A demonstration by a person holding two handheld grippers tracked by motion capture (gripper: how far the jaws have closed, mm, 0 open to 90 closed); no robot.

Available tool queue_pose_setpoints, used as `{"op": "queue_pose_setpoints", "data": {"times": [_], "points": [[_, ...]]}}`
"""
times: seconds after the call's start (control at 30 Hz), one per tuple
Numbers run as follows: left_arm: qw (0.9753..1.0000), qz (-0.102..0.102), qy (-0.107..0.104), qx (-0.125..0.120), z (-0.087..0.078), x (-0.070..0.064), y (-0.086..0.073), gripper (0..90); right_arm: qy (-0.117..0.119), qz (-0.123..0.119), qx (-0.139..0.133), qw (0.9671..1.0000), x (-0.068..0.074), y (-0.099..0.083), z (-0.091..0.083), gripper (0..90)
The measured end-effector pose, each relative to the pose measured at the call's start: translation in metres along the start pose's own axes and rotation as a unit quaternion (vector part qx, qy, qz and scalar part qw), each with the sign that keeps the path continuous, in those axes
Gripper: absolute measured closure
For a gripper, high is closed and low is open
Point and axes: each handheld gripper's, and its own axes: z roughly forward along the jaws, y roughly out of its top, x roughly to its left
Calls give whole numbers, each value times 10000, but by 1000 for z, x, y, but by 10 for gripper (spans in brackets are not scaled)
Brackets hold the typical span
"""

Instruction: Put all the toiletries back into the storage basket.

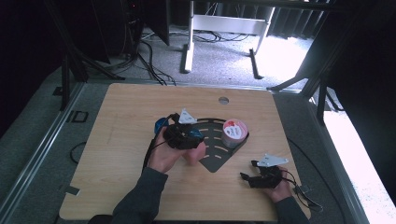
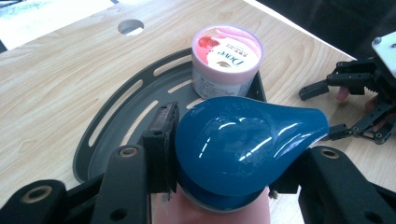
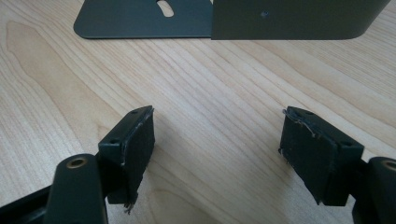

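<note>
The left gripper (image 2: 224, 154) has its jaws clamped on a blue-capped pink bottle (image 2: 243, 140) above the grey rack (image 2: 116, 121); the right gripper (image 3: 217, 154) rests on the desk (image 3: 210, 84) with jaws apart.

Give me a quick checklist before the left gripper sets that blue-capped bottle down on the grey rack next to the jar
1. Left gripper shut on bottle: ok.
2. Bare rack space beside jar: ok.
3. Jar upright, lid on: ok.
4. Right gripper open, over bare table, off the rack: ok.
5. Bottle's base above the rack floor: cannot tell, hidden by the cap.
</note>
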Motion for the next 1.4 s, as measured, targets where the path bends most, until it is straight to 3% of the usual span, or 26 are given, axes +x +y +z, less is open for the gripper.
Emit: {"op": "queue_pose_setpoints", "data": {"times": [0.47,1.4], "points": [[10000,29,-27,3,11,-3,6,526,2,-4,-1,10000,0,0,0,259],[9999,-112,10,-39,28,-2,12,526,6,-13,0,10000,0,0,0,258]]}}
